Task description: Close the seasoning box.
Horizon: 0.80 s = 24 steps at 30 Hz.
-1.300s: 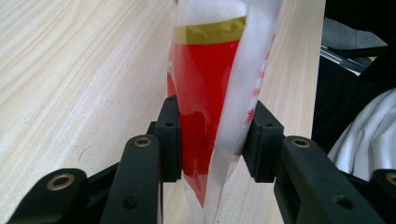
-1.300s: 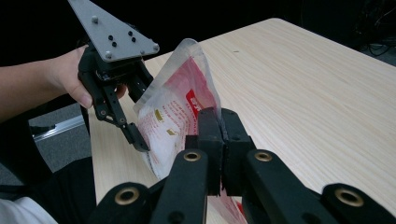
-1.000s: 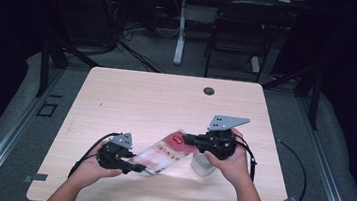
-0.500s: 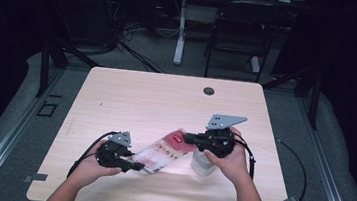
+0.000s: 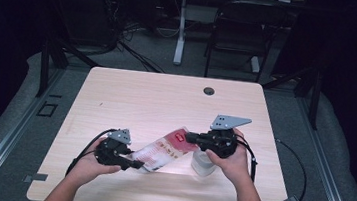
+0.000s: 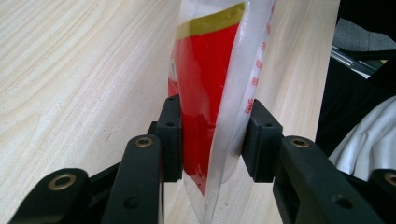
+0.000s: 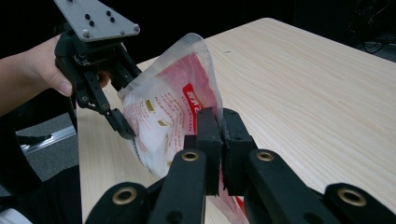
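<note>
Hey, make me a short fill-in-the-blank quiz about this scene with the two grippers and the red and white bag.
1. Both grippers hold the same red and white ____.
2. The right gripper pinches the bag along its thin ____.
3. The left gripper holds the bag between its two black ____.
4. A clear cup stands under the ____ hand.

Missing words: bag; edge; fingers; right

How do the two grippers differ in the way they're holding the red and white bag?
The left gripper clamps the bag with its jaws apart around a puffed end; the right gripper pinches a flat edge, jaws nearly together. In the high view the left sits lower, the right higher. Both are shut on the bag.
</note>
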Available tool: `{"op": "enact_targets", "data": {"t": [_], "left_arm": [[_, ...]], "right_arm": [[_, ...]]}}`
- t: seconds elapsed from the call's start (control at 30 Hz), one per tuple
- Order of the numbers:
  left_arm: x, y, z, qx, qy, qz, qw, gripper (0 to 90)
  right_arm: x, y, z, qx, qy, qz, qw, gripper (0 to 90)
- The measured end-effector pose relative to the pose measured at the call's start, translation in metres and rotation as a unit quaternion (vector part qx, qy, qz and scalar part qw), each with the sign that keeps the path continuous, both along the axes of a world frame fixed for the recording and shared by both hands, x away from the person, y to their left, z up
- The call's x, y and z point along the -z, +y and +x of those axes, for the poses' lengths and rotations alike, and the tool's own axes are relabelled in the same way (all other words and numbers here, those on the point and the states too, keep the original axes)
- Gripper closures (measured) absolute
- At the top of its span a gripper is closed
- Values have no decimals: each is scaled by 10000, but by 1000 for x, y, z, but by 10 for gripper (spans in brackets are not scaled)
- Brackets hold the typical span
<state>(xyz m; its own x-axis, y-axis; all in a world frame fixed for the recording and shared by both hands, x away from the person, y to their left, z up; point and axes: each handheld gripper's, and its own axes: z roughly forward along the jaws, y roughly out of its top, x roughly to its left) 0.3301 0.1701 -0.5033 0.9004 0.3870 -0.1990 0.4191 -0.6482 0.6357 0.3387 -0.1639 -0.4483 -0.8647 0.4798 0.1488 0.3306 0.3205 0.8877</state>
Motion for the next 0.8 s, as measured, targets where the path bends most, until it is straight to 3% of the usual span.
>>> {"op": "enact_targets", "data": {"t": [0.8], "left_arm": [[-31, -2, 4, 7, -90, 191, 9998, 648]], "right_arm": [[-1, -12, 0, 168, 55, 113, 9998, 875]]}}
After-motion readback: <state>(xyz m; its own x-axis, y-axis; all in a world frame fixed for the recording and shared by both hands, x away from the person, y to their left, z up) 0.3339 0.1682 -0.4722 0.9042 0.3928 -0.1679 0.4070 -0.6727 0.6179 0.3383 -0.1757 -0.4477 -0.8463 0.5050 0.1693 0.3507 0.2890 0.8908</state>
